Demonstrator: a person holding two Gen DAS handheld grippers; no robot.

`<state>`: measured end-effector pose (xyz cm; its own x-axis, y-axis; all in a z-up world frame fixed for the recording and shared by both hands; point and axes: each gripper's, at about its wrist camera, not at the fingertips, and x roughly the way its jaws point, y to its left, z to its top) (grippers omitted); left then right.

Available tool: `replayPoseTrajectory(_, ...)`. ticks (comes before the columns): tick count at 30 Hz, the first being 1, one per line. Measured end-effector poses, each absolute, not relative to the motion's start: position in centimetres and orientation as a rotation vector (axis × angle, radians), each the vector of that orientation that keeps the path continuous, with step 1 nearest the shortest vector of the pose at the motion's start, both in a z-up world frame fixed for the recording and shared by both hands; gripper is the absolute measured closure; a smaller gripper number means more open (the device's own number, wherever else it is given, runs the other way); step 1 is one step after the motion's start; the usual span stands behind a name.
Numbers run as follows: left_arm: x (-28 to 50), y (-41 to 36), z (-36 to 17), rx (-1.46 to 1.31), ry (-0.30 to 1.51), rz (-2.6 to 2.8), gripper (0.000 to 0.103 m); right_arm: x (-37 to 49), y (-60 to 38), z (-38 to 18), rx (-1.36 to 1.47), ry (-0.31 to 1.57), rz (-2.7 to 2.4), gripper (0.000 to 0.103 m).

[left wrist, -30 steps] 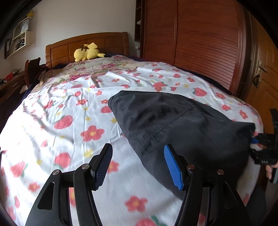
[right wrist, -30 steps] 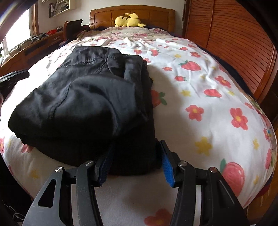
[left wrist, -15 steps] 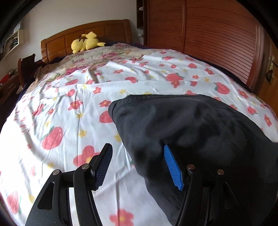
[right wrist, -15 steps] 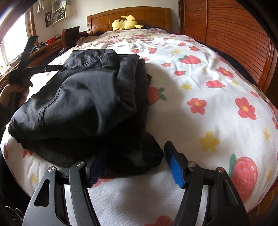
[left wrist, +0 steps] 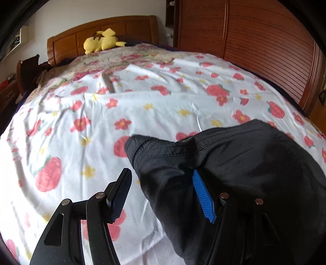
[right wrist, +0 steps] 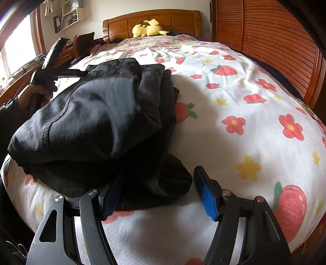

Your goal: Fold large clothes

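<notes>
bed [right wrist: 254, 130] with a white flowered sheet fills both views; wooden headboard [right wrist: 150, 18] at the far end with a yellow soft toy [right wrist: 148, 28] against it, slatted wardrobe doors [left wrist: 264, 40] along one side. black garment [right wrist: 97, 122], looks like trousers, lies bunched in a rough folded heap on the near part of the bed, close to the edge. fabric reads thin and smooth with a slight sheen: judged light, limp and a little slippery, so it should slump and slide on itself rather than keep a crease. stitched hem or waistband edge [left wrist: 154, 148] is the thickest part and the best place to pinch; loose middle cloth would likely slip out. left gripper [left wrist: 161, 193]: jaws apart, a fold of the garment lying between them, pads not pressing on it. right gripper [right wrist: 156, 193]: jaws opening, the near corner of the heap between them, no pinch seen. a hand [right wrist: 34, 95] holds the left tool at the far side of the heap in the right wrist view.
</notes>
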<state>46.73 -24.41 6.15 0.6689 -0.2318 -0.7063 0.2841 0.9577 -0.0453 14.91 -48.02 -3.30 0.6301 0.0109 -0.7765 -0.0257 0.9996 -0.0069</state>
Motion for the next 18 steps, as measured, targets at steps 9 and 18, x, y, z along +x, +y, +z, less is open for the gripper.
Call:
replayPoseTrajectory(9,47.4,-24.6,5.7,0.059,0.798,-0.299,0.039,15.0,-48.0,-3.2,-0.007,0.893,0.018,0.033)
replayPoseTrajectory(18,47.8,-24.9,5.8,0.022,0.830,-0.329,0.065,15.6,-48.4,-3.1,0.053,0.917,0.055,0.039)
